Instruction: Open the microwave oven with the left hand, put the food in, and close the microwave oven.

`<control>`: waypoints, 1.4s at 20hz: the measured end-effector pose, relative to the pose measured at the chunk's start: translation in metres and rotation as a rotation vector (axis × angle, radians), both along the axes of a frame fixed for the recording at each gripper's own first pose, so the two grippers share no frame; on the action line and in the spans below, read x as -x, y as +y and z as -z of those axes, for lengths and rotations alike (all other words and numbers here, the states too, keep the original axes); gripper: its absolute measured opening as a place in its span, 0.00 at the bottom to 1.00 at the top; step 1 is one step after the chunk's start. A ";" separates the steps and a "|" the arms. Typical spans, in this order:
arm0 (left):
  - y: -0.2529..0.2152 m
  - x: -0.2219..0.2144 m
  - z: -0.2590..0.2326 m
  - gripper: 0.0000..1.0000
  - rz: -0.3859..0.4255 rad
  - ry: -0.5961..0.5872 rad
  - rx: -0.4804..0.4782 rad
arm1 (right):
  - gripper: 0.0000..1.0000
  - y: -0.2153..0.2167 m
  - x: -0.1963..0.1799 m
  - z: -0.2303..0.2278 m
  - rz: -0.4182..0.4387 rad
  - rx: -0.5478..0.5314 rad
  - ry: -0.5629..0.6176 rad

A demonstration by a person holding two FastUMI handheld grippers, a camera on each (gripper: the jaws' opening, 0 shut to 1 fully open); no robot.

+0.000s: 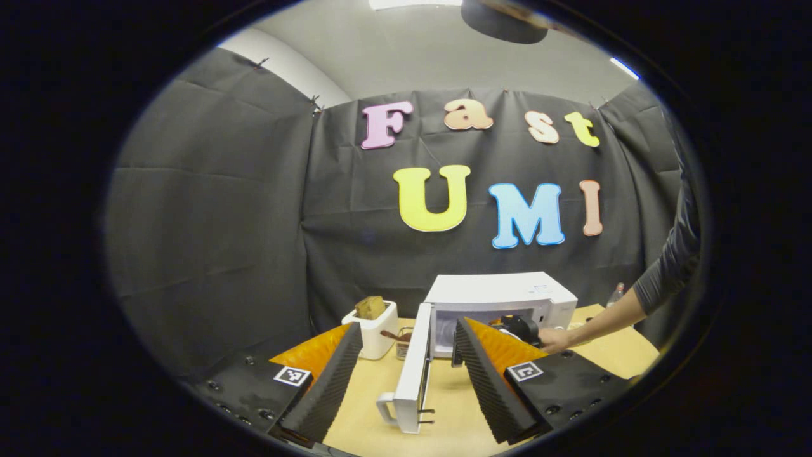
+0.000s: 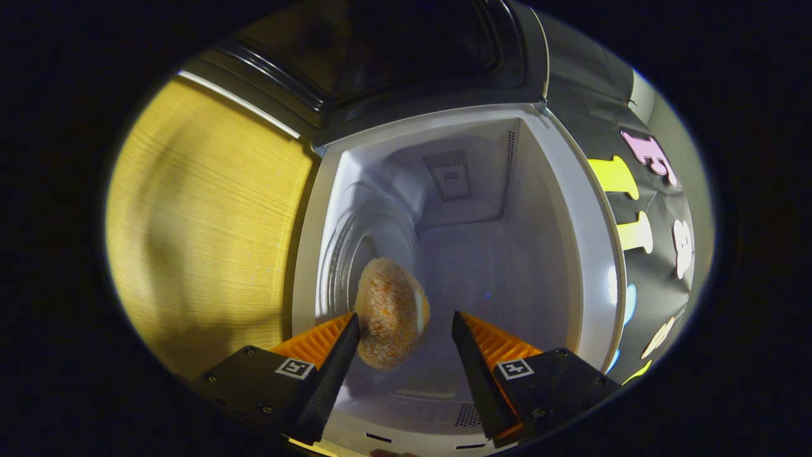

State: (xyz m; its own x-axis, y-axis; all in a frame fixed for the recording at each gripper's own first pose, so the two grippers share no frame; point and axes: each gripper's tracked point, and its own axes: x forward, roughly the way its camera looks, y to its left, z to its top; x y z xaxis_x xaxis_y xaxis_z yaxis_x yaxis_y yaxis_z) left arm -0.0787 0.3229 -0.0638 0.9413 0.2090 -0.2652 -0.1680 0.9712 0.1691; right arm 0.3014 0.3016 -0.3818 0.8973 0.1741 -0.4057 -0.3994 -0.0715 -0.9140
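In the right gripper view we see our right gripper (image 2: 404,330) spread wide at the mouth of the microwave oven (image 2: 571,266). The food (image 2: 390,312), a round crumbed patty, sits between the fingers, against the left one and clear of the other; whether it rests on the turntable (image 2: 346,254) we cannot tell. In the left gripper view our left gripper (image 1: 406,339) hangs wide apart and empty over the desk (image 1: 457,406). Just ahead the door (image 1: 412,374) stands swung open. Beyond, a hand (image 1: 555,339) reaches into the cavity. A white toaster (image 1: 375,330) stands left of the oven.
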 end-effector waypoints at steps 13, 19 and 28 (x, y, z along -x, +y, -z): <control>-0.002 -0.006 0.017 1.00 -0.017 0.006 0.030 | 0.89 -0.027 0.088 -0.034 0.112 -0.335 0.182; -0.007 -0.017 0.024 1.00 0.004 0.005 0.043 | 0.89 -0.054 0.145 -0.078 0.239 -0.577 0.281; -0.034 -0.042 0.037 0.94 0.085 -0.005 0.098 | 0.89 -0.077 0.184 -0.191 0.405 -1.026 0.237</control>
